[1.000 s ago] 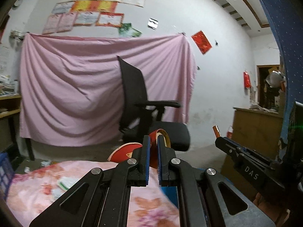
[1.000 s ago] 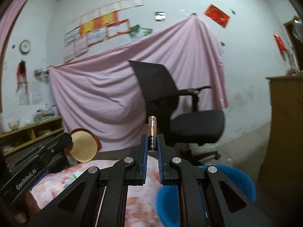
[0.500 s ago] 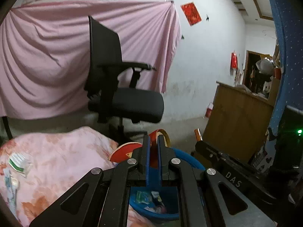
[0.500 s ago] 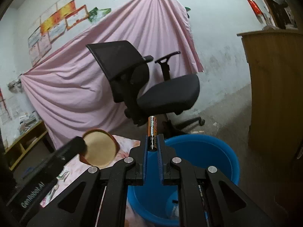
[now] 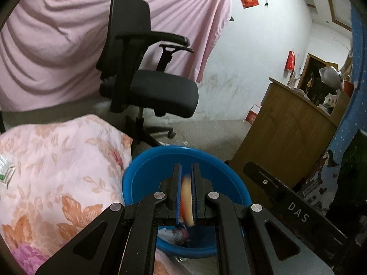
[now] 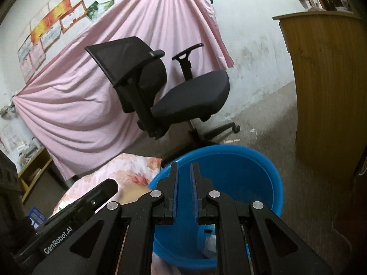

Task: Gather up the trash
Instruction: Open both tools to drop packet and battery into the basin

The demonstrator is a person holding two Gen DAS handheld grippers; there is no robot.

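Over the blue basin [image 5: 146, 171], which stands on the floor just off the corner of the floral quilt [image 5: 57, 160], both tools tip downward side by side. The left tool [image 5: 185, 166] is clenched on a red-and-yellow piece [image 5: 186, 197], which sits low between the pads above the basin's mouth and is too smeared to make out its shape. The right tool [image 6: 183, 165] is clenched to a narrow slot with nothing in it; its fingers point into the basin. Scraps of trash [image 5: 176, 236] lie in the bottom of the basin. A green-and-white wrapper [image 5: 5, 174] rests on the quilt, well away from that corner. A black office chair [image 5: 160, 91] stands beyond the basin.
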